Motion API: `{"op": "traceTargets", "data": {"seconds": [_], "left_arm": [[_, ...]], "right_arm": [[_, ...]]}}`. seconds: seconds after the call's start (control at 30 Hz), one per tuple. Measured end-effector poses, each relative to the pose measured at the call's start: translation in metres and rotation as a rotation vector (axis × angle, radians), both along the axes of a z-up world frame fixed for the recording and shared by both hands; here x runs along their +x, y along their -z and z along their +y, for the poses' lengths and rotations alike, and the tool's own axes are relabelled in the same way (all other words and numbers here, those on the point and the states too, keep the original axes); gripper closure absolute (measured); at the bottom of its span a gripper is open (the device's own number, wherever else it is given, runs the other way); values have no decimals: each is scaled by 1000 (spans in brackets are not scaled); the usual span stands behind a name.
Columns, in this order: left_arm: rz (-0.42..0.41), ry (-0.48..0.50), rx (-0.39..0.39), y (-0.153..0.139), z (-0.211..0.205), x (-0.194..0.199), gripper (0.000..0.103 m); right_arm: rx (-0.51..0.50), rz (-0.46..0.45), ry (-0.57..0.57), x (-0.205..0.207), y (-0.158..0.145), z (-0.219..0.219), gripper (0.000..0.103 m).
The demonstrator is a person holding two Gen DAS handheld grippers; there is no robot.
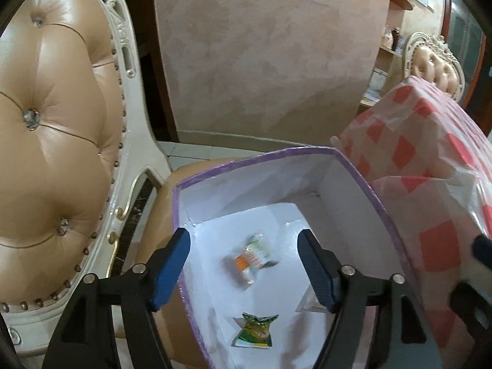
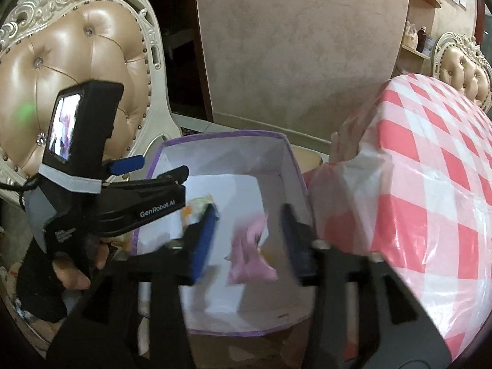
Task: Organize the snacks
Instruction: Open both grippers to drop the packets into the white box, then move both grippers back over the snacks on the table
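A white box with a purple rim (image 1: pixel 255 156) stands on a chair seat; it also shows in the right wrist view (image 2: pixel 221 136). Inside lie an orange-and-white snack packet (image 1: pixel 250 256) and a green snack packet (image 1: pixel 253 330). My left gripper (image 1: pixel 244 272) is open and empty above the box. My right gripper (image 2: pixel 247 240) is open over the box, with a blurred pink snack packet (image 2: pixel 250 258) between its fingers, loose and apparently falling. The left gripper (image 2: pixel 153 169) shows in the right wrist view at the box's left rim.
A tufted tan chair back (image 1: pixel 52 123) with a cream carved frame rises left of the box. A table with a red-and-white checked plastic cloth (image 2: pixel 430 184) stands close on the right. A beige wall (image 1: pixel 267 52) and shelves (image 2: pixel 421 15) lie behind.
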State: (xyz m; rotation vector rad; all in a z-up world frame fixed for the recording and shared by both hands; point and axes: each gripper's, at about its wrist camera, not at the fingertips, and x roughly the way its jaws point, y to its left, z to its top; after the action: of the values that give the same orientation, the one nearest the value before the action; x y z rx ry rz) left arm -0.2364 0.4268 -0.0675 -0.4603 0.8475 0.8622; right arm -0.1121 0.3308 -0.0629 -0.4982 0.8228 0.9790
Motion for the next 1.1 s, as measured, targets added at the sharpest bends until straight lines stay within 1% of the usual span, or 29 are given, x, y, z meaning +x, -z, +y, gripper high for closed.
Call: {"op": "traceTargets", "data": {"seconds": [0.1,0.2,0.27,0.33,0.47,0.57,0.6,0.67,0.73,0.8,0.87,0.9,0.97,1.0,1.1], "left_arm": [[-6,4,4,-3,-2,1,30],[-24,0,11,-9,-7,3,30],[-43,8,10,-14,-12,5,30],[-47,29,12,-18,-19,11,30],[-57,62,24,-28,-40,25,30],[-123,85,26,-46,-60,31,30],[-155,100,33,-56,-71,34,30],[-188,149,40,-70,-90,41,30],[-209,234,49,-88,-121,56,30],[-226,307,39,-100,-145,70,28],[-247,409,5,-112,-178,90,25],[-252,476,-18,-118,-200,104,25],[-261,583,-59,-125,-235,125,25],[-266,651,-84,-127,-259,140,25],[-235,775,-132,-126,-315,176,25]], "right_arm": [[52,14,5,3,-8,-9,40],[115,79,16,10,-16,-23,40],[148,97,25,13,-21,-32,40],[189,117,35,17,-30,-49,39],[229,131,79,27,-42,-82,37],[241,128,135,36,-51,-111,37],[248,124,151,38,-55,-122,37],[267,107,183,43,-65,-148,37],[288,77,224,46,-78,-181,36],[305,43,266,49,-88,-211,34],[294,-11,323,51,-98,-245,32],[278,-35,347,52,-101,-260,32],[242,-97,409,52,-108,-298,32],[233,-126,447,53,-111,-320,32],[248,-149,546,59,-117,-377,31]]}}
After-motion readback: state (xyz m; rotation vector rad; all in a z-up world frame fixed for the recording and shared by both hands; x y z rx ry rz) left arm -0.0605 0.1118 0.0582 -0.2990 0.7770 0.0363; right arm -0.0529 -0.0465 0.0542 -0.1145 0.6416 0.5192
